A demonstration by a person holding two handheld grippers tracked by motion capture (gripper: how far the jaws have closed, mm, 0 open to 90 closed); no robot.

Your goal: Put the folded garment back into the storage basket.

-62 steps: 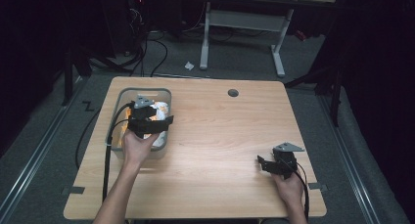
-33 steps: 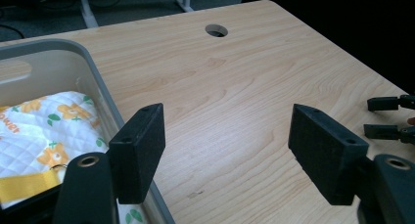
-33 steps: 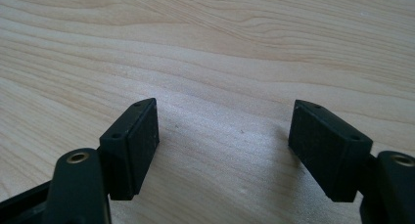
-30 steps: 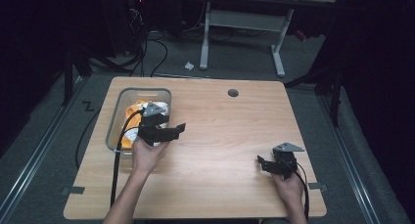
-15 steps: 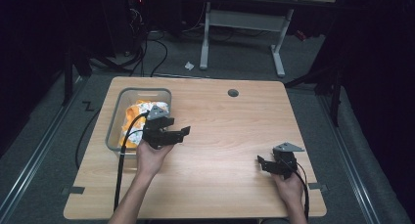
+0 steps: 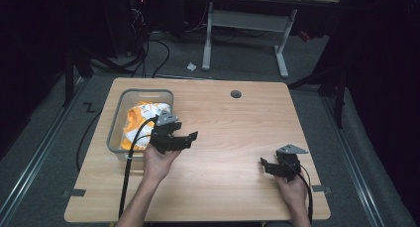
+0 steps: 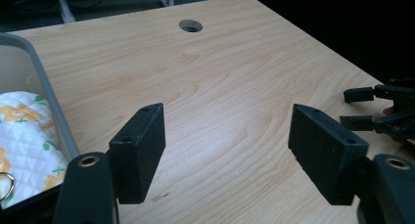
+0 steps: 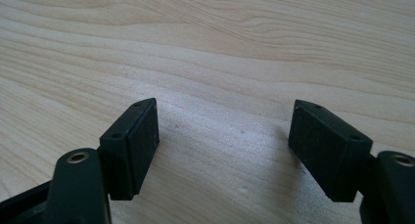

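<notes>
Since the earlier frames the left gripper (image 6: 190, 137) has drawn away from over the clear plastic bin (image 6: 115, 127) and now sits just beside the bin's near right corner, over bare wood; the right gripper (image 6: 265, 166) has kept its place near the front right of the table.

Light wood-grain tabletop (image 6: 237, 133) carries everything, with a round cable hole (image 6: 236, 94) well beyond the left gripper. Around it lie dark carpet, loose cables and the white legs of another desk (image 6: 280, 43) further off.

A quilted white cloth with orange flowers (image 6: 140, 119) lies bunched in the bin, just behind and to the left of the left gripper. Its longer side seems to run along the bin, away from the person; crumpled as it is, which way it points cannot be told. In the left gripper view the cloth (image 7: 24, 136) shows low at the left, behind the bin's grey rim (image 7: 54, 111).

Both grippers stand with jaws spread wide and nothing between them, the left aimed towards the right gripper (image 7: 377, 111).
</notes>
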